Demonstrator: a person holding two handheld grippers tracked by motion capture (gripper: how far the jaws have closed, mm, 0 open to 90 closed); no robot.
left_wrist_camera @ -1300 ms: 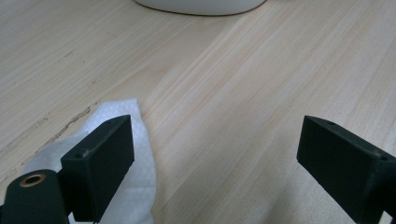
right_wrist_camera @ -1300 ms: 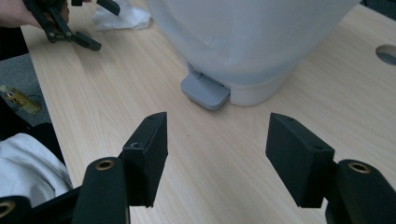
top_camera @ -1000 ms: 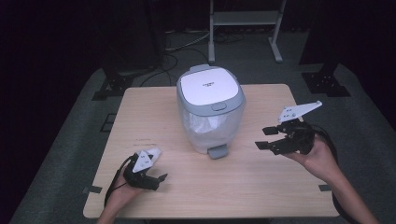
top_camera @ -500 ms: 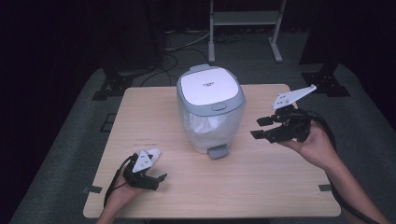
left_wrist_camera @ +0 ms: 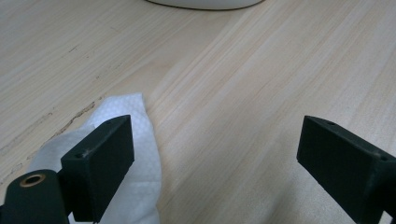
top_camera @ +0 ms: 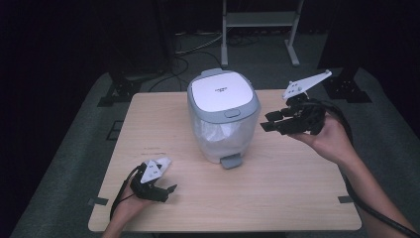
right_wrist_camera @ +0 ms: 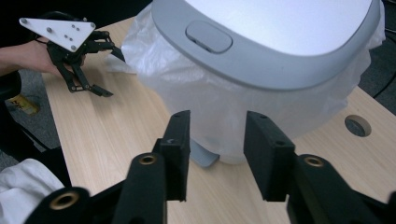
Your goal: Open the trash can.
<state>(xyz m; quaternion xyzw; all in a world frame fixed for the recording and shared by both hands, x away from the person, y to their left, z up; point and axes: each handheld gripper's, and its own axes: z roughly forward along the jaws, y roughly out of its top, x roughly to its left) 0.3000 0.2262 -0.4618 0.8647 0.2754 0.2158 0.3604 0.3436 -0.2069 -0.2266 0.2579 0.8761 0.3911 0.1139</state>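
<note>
A pedal bin with a white lid (top_camera: 222, 91) and grey rim stands mid-table, lined with a thin plastic bag (top_camera: 218, 136); its grey pedal (top_camera: 231, 161) faces me. My right gripper (top_camera: 266, 122) is held in the air just right of the bin, open, with nothing between its jaws. In the right gripper view the gripper (right_wrist_camera: 215, 140) points at the bag (right_wrist_camera: 224, 102) below the lid's button (right_wrist_camera: 208, 36). My left gripper (top_camera: 167, 193) rests near the front left edge, open wide (left_wrist_camera: 215, 154). A white tissue (left_wrist_camera: 126, 154) lies on the wood under one of its jaws.
The wooden table (top_camera: 277, 183) has bare room in front of and to both sides of the bin. A cable hole (right_wrist_camera: 357, 125) is in the tabletop behind the bin. A metal stand (top_camera: 257, 20) and cables (top_camera: 198, 47) are on the floor beyond.
My right gripper has risen and moved left and farther in, closer to the bin's side. The left gripper and the bin have stayed put.
</note>
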